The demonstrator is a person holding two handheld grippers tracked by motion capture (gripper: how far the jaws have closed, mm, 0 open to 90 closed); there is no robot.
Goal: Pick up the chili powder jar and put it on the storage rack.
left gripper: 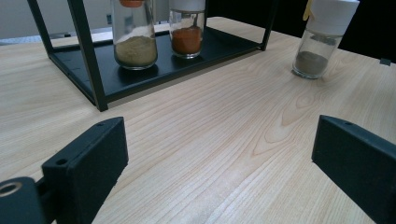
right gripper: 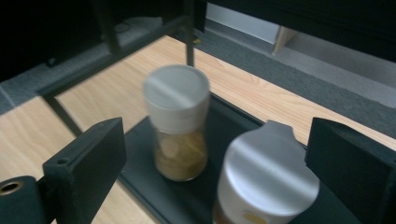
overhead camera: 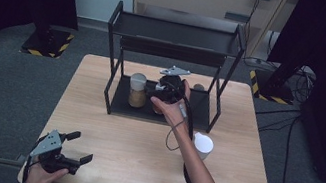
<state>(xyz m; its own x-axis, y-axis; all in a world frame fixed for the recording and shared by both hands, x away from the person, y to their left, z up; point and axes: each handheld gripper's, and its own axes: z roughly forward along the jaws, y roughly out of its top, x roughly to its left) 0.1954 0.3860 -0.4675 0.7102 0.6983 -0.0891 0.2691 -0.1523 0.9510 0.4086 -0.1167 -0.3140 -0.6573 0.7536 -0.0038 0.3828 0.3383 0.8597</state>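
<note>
A black two-tier rack (overhead camera: pixel 176 34) stands at the back of the wooden table (overhead camera: pixel 131 142). On its lower shelf (left gripper: pixel 224 44) stand a tan spice jar (overhead camera: pixel 138 89) (left gripper: pixel 135 42) (right gripper: pixel 180 121) and an orange spice jar (left gripper: pixel 187 30) (right gripper: pixel 266 179). My right gripper (overhead camera: pixel 160 90) (right gripper: pixel 215 144) hangs open just above the orange jar's white lid, its jaws wide and touching nothing. A third white-lidded jar (overhead camera: pixel 202 146) (left gripper: pixel 320 39) with dark powder stands on the table right of the rack. My left gripper (overhead camera: pixel 81 146) (left gripper: pixel 219 149) rests open and empty at the near left corner.
The rack's upper shelf and posts (left gripper: pixel 88 56) close in above and beside the right hand (overhead camera: pixel 171 107). A cable (overhead camera: pixel 188 167) trails along the right forearm. Dark curtains and stands flank the table, with grey carpet around it.
</note>
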